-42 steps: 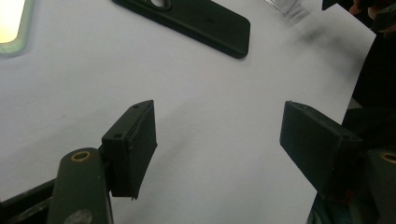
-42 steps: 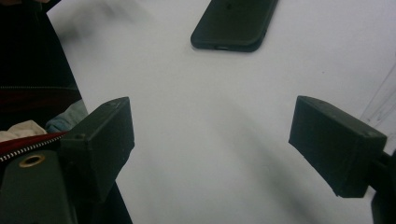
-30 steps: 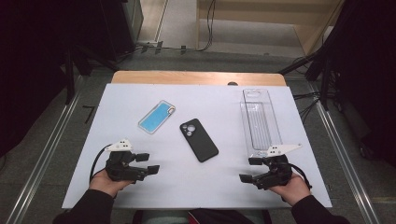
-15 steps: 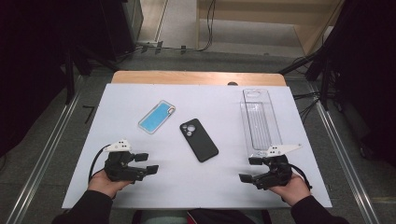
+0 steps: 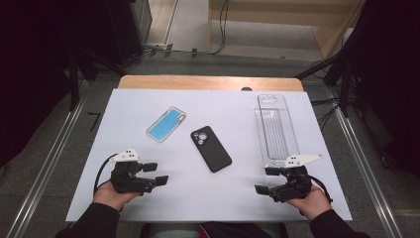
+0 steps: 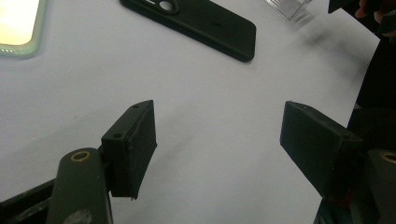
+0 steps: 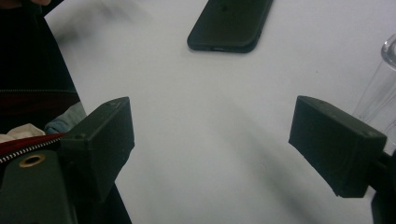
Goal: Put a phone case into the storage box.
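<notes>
A black phone case (image 5: 211, 148) lies camera-side up in the middle of the white table (image 5: 218, 111); its body shows again in the left gripper view as the black phone case (image 6: 196, 23) and in the right gripper view as the black phone case (image 7: 231, 23). A light blue phone case (image 5: 166, 124) lies to its left, with a corner, the light blue phone case (image 6: 18, 28), at the top left of the left gripper view. My left gripper (image 5: 154, 173) rests open near the front left. My right gripper (image 5: 265, 179) rests open near the front right. Nothing is between either pair of jaws.
A clear plastic tray (image 5: 275, 130) lies lengthwise at the right, just beyond my right gripper; its clear edge (image 7: 380, 88) shows in the right gripper view. A wooden strip (image 5: 208, 82) runs along the table's far edge. Metal rails flank both sides.
</notes>
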Motion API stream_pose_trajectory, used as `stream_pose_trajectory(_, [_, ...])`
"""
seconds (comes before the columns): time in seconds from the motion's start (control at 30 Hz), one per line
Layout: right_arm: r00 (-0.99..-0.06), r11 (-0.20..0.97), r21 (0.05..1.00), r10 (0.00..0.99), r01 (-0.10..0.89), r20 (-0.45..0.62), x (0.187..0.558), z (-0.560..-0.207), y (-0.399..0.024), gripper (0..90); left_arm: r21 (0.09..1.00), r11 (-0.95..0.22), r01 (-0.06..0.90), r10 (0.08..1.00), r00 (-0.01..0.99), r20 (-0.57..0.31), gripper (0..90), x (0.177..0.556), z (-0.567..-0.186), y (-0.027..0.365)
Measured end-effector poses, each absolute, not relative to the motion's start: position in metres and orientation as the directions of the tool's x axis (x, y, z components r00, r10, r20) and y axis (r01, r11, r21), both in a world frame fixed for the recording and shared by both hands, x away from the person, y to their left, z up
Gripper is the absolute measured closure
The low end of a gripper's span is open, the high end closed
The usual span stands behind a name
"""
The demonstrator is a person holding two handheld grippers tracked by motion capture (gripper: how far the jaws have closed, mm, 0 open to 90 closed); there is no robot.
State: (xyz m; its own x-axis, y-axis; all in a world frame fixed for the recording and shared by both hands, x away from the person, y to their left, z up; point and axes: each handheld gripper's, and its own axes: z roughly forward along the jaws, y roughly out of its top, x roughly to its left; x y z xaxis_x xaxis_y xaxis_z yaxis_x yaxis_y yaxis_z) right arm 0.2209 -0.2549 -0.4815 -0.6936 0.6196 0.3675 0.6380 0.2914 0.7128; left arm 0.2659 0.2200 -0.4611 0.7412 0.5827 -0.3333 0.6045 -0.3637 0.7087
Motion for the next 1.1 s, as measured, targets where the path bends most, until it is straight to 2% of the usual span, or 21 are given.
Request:
stream_pose_trajectory(0.4, [-0.683, 0.284, 0.716, 0.639, 0.638, 0.355, 0.223, -0.481, -0.257, 12.2, 0.714, -0.347, 0.608, 0.585, 0.736, -0.342, 27.0, 0.266, -0.46, 0.22])
stream_pose_trajectory(0.43, [-0.681, 0.285, 0.712, 0.639, 0.642, 0.358, 0.223, -0.481, -0.257, 12.2, 0.716, -0.346, 0.606, 0.585, 0.736, -0.34, 23.5, 0.267, -0.459, 0.22])
stream_pose_trajectory(0.5, [-0.681, 0.287, 0.712, 0.639, 0.641, 0.356, 0.223, -0.481, -0.256, 12.2, 0.722, -0.343, 0.602, 0.59, 0.736, -0.333, 23.4, 0.268, -0.458, 0.22])
stream_pose_trajectory(0.63, [-0.682, 0.288, 0.712, 0.64, 0.64, 0.354, 0.223, -0.482, -0.256, 12.2, 0.729, -0.322, 0.604, 0.589, 0.731, -0.346, 17.7, 0.272, -0.456, 0.221])
stream_pose_trajectory(0.73, [-0.679, 0.286, 0.711, 0.642, 0.643, 0.356, 0.223, -0.481, -0.257, 12.2, 0.718, -0.308, 0.624, 0.592, 0.716, -0.369, 1.8, 0.277, -0.455, 0.221])
stream_pose_trajectory(0.77, [-0.679, 0.284, 0.712, 0.641, 0.642, 0.357, 0.223, -0.481, -0.257, 12.2, 0.712, -0.311, 0.63, 0.594, 0.714, -0.372, 0.0, 0.278, -0.455, 0.22])
stream_pose_trajectory(0.93, [-0.679, 0.283, 0.712, 0.641, 0.643, 0.358, 0.223, -0.481, -0.257, 12.2, 0.712, -0.343, 0.613, 0.601, 0.726, -0.335, 0.0, 0.282, -0.454, 0.217])
stream_pose_trajectory(1.1, [-0.678, 0.283, 0.711, 0.641, 0.644, 0.36, 0.223, -0.481, -0.257, 12.2, 0.717, -0.336, 0.61, 0.604, 0.724, -0.333, 0.0, 0.287, -0.452, 0.215])
